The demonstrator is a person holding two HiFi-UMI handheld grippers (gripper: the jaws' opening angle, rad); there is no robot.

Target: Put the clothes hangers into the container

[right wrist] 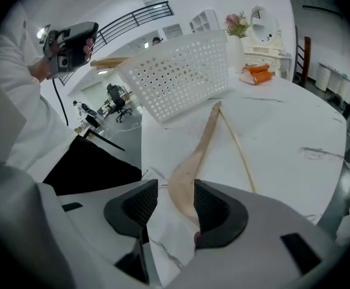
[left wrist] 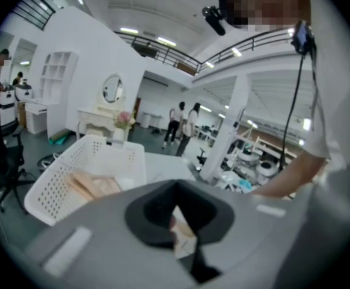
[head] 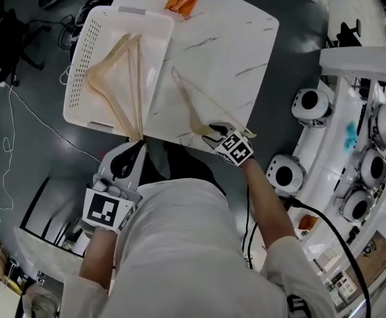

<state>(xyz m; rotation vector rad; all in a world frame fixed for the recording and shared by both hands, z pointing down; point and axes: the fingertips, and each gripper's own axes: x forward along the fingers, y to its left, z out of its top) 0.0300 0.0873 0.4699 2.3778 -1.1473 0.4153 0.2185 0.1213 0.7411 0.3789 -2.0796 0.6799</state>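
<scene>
I'm judging the wooden hanger (right wrist: 193, 167) to be light and stiff, but thin, smooth and lying flat on the table (right wrist: 283, 119). It is likely to skid or twist if I'm pinching it off-centre. The broad, curved end of its arm looks like the best hold, and that is the part sitting between the fingers (right wrist: 214, 212) of the right gripper (right wrist: 176, 192).

Those fingers are standing fairly wide, straddling the arm. The wood is lying close against the right-hand pad, with bare table showing by the left-hand one, so nothing is being squeezed. The rest of the hanger is running away ahead of the fingertips, towards the white basket (right wrist: 181, 77) beyond.

The left gripper (left wrist: 178, 212) is showing its fingers drawn close together. Only a pale sliver is showing between them, and I can't identify it. The basket, with other hangers (head: 123, 78) inside, is sitting ahead and left of it.
</scene>
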